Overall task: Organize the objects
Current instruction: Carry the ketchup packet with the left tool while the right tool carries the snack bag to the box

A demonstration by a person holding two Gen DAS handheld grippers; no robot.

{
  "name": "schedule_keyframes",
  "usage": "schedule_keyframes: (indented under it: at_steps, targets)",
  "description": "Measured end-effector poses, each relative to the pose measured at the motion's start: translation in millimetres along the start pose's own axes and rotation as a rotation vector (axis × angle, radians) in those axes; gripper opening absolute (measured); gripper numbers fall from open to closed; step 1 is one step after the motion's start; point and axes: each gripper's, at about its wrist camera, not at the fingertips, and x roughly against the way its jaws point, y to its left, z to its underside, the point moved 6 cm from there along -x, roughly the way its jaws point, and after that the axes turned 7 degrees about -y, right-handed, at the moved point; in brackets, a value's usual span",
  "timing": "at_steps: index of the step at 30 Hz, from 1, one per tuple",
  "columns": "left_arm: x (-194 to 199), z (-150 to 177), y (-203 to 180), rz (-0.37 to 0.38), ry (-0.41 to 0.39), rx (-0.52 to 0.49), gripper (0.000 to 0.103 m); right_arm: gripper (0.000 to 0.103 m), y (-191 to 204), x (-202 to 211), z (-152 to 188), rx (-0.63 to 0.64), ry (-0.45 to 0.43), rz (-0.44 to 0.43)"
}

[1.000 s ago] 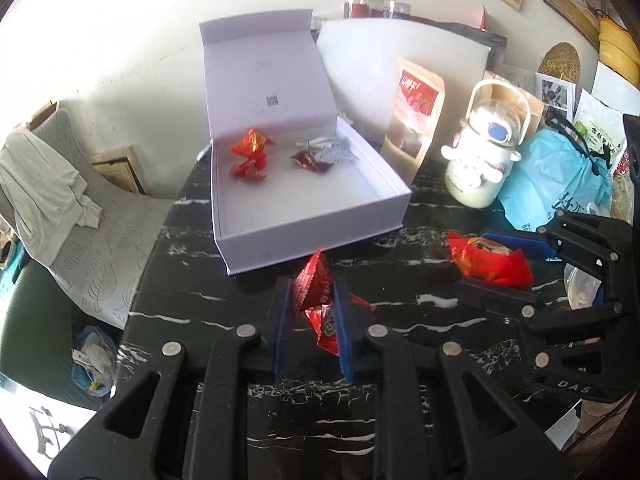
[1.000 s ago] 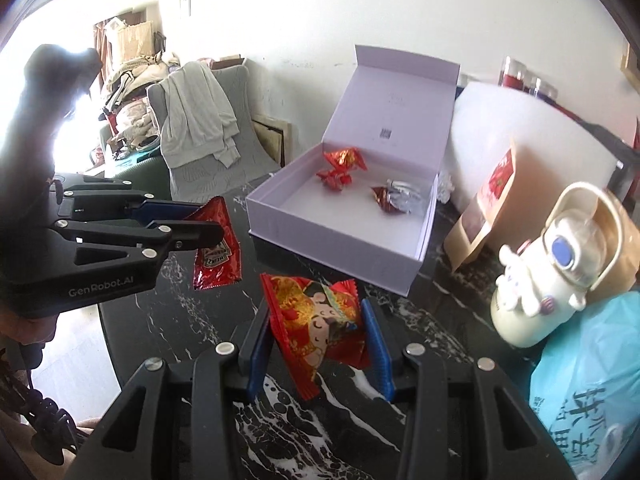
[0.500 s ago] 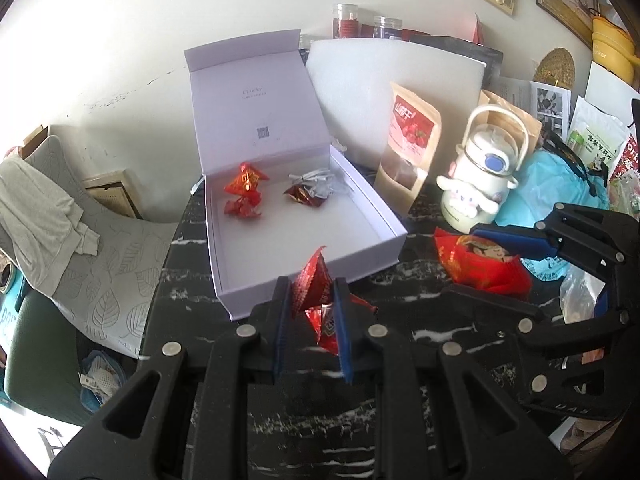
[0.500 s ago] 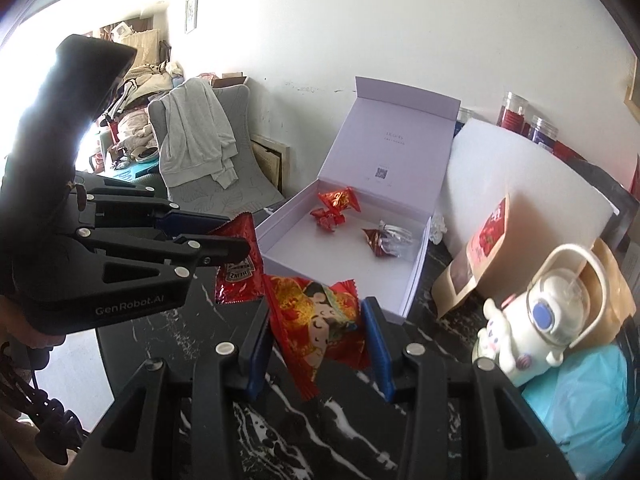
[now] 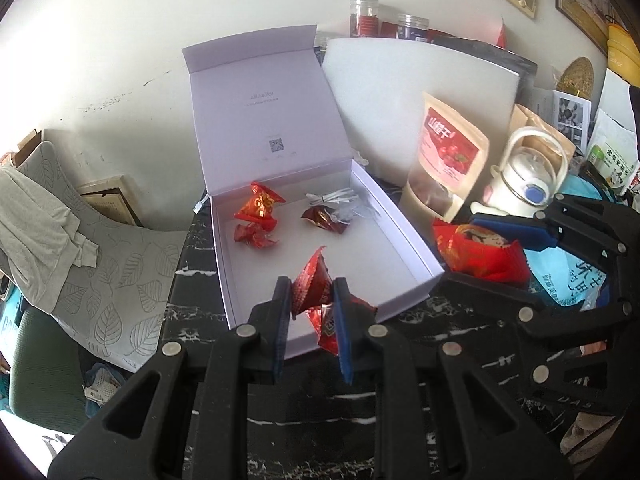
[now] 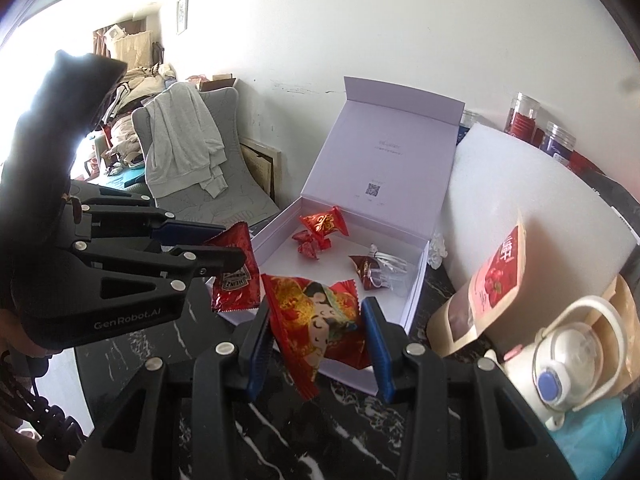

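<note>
While both my grippers hang over the black marble table [image 5: 420,320], the open lilac gift box [image 5: 400,236] sits ahead of them with its lid [image 5: 260,112] propped upright against the wall. Beside it to the right stand a kraft snack pouch [image 5: 444,160] and a white kettle-shaped bottle [image 5: 528,176]. My right gripper [image 6: 318,344] pinches a red snack packet with a printed figure [image 6: 316,316] just above the box's near wall. My left gripper [image 5: 310,312] is clamped on a red Heinz ketchup sachet [image 6: 234,272], over the box's near edge. Inside lie a red-and-gold candy [image 5: 262,204], a small crumpled red wrapper [image 5: 254,236] touching it, and a dark-red candy [image 5: 324,218] against some clear wrapping.
</note>
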Motion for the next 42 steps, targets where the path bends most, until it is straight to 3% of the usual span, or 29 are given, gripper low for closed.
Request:
schedule_keyframes:
  at_steps: [16,42]
  targets:
    - [-73.4,-25.9,30.8,-0.010,0.054,-0.003,0.020,0.043,-36.8,-73.9,-34.7,-0.015,0.022,0.006]
    - [-174.2,-63.1,68.5,-0.038,0.046,-0.055,0.020,0.043,-76.5,-179.4,-53.2,-0.058,0.075,0.050]
